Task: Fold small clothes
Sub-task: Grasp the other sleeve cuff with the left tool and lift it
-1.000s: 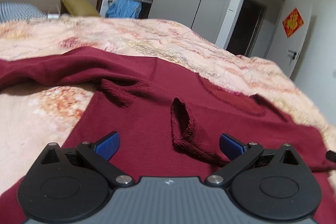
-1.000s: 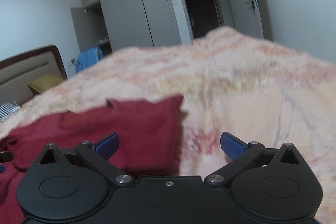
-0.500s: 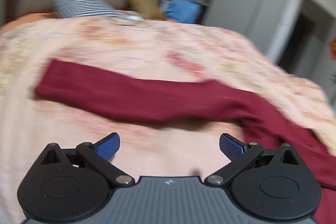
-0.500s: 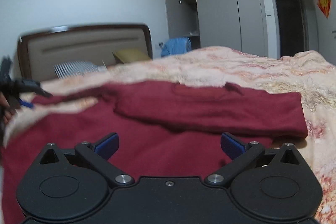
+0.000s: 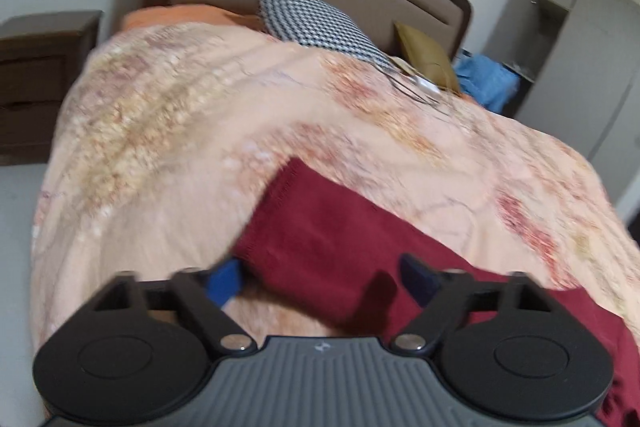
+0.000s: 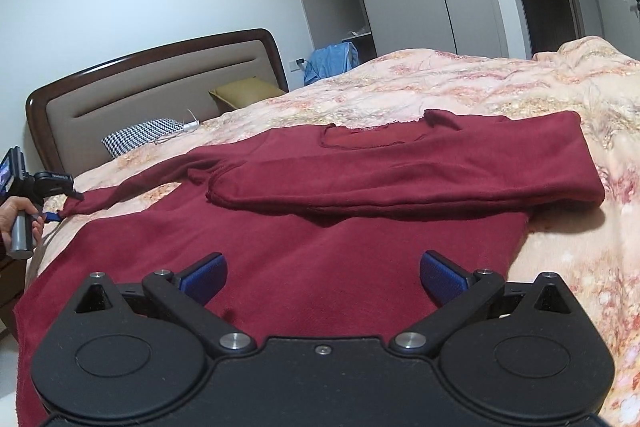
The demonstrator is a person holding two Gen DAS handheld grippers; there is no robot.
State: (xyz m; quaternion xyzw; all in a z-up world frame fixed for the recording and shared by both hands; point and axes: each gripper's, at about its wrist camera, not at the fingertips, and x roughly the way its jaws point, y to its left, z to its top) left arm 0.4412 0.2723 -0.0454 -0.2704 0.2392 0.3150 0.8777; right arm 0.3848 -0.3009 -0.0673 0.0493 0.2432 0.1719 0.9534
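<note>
The soft, floppy red sweater (image 6: 320,247) lies flat on the bed (image 6: 540,87). The left gripper (image 5: 320,275) has been closing around its sleeve cuff (image 5: 288,227), the best spot to grab, but isn't pinching yet. The right gripper (image 6: 322,277) is spread wide, holding nothing.

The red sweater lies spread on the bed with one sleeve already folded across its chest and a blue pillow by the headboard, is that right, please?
Not quite: the pillow by the headboard is black-and-white checked, not blue, as the right wrist view shows. The red sweater does lie spread on the bed with one sleeve folded across its chest.
</note>
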